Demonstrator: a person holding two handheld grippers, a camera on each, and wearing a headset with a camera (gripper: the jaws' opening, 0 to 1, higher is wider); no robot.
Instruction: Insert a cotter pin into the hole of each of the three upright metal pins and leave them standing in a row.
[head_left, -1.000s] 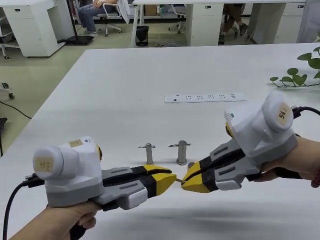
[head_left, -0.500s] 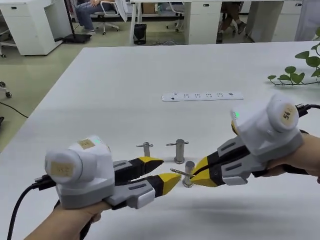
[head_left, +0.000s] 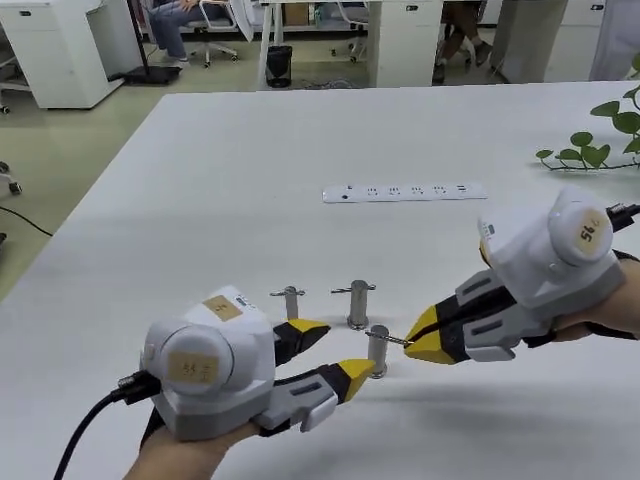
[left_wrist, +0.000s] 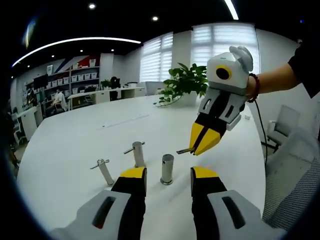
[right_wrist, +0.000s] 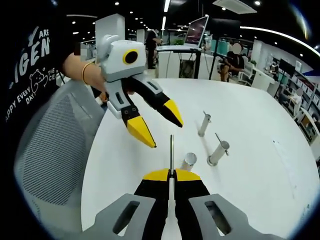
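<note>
Two of three look done: the end pin and middle pin, behind the bare pin on the worktop, carry cotters; the right gripper, fingers clamping a cotter pin, aims at the bare pin's top; the left gripper sits just beside it, fingers wide.

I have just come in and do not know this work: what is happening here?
A person works with two handheld grippers. The right gripper is shut on a cotter pin, its tip close to the top of the nearest metal pin. The open left gripper hovers beside that pin. The far left pin and far right pin already carry theirs.
</note>
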